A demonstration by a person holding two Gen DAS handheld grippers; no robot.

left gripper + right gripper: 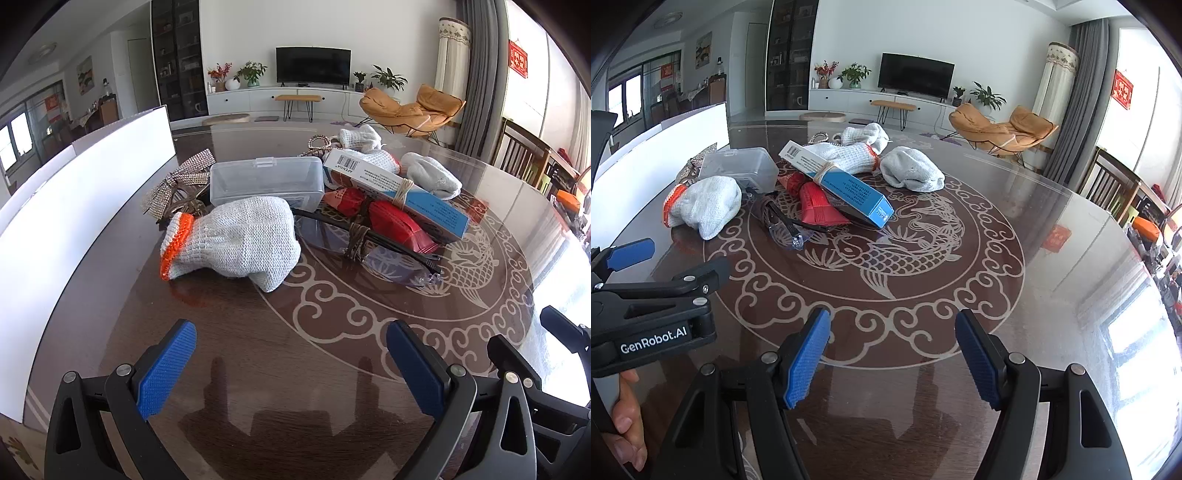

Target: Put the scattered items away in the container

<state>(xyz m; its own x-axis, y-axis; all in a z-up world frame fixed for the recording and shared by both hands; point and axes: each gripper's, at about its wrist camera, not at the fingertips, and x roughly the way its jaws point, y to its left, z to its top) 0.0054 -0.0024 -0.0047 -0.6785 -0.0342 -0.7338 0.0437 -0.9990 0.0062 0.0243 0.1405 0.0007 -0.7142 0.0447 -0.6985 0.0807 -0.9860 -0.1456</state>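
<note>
Table [332, 369]: dark glossy wood with a pale fish-and-cloud inlay, spreading under and ahead of both claws.
White container [92, 206]: long and pale, standing along the table's edge, up and left of the left claw; far left of the right claw.
Blue box [399, 192]: lying tilted across the pile, bound with a rubber band, ahead and right of the left claw; ahead and slightly left of the right claw.
Near glove [240, 240]: white knit with an orange cuff, closest item to the left claw, straight ahead of it, apart from the fingers.
Clear plastic case [266, 181]: lid shut, just behind the near glove.
Far gloves [886, 162]: bunched white knit, behind and beside the blue box.
Red packets [391, 221]: under the blue box, touching it.
Safety glasses [786, 229]: clear lenses, dark arms, at the pile's near edge, well ahead of the right claw.
Rhinestone bow [184, 181]: left of the clear case, beside the container.
Left gripper [291, 365]: blue pads spread wide, nothing between them, hovering over bare table.
Right gripper [892, 354]: pads spread apart, empty, above the inlay.
Hand [626, 424]: fingers wrapped on the left gripper's handle, seen from the right wrist.
</note>
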